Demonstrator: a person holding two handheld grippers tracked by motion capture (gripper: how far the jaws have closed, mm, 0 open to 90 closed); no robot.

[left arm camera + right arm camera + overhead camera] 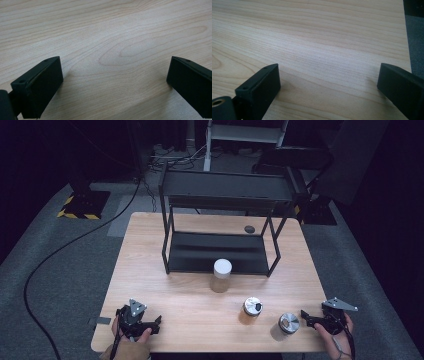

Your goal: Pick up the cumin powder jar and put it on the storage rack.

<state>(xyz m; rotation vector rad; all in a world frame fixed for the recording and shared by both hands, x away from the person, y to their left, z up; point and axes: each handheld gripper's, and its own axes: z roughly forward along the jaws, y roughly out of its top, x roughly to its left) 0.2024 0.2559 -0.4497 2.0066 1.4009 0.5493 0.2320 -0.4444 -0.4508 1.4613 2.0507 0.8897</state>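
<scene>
Two claws are in my hands, one at each near corner of the bench (150,270), and both are empty. The left claw (159,324) stands wide open; in the left gripper view its two black jaws are far apart with only bare wood between them (115,82), and they hang just over the surface. The right claw (305,316) is wide open in the same way, and in the right gripper view I see wood grain between the jaws (328,87) and the bench edge with grey floor at the right. The right claw points to the silver-lid jar (286,326), which stands just beside it near the front edge, not touching as far as I can tell.

The bench is of light wood with a visible grain. Around it lies grey carpet (65,280), the room behind is dark, and a black cable (60,251) runs over the floor at the left. A yellow and black striped base (82,202) stands at the far left.

I count three jars: the silver-lid jar, one jar with a dark-marked lid (251,309) a little to the left of it, and one taller white-lid jar (222,275) just in front of the rack. There is one black two-level rack (225,220) at the back of the bench, and one small dark round disc (249,229) on the wood behind it.
</scene>
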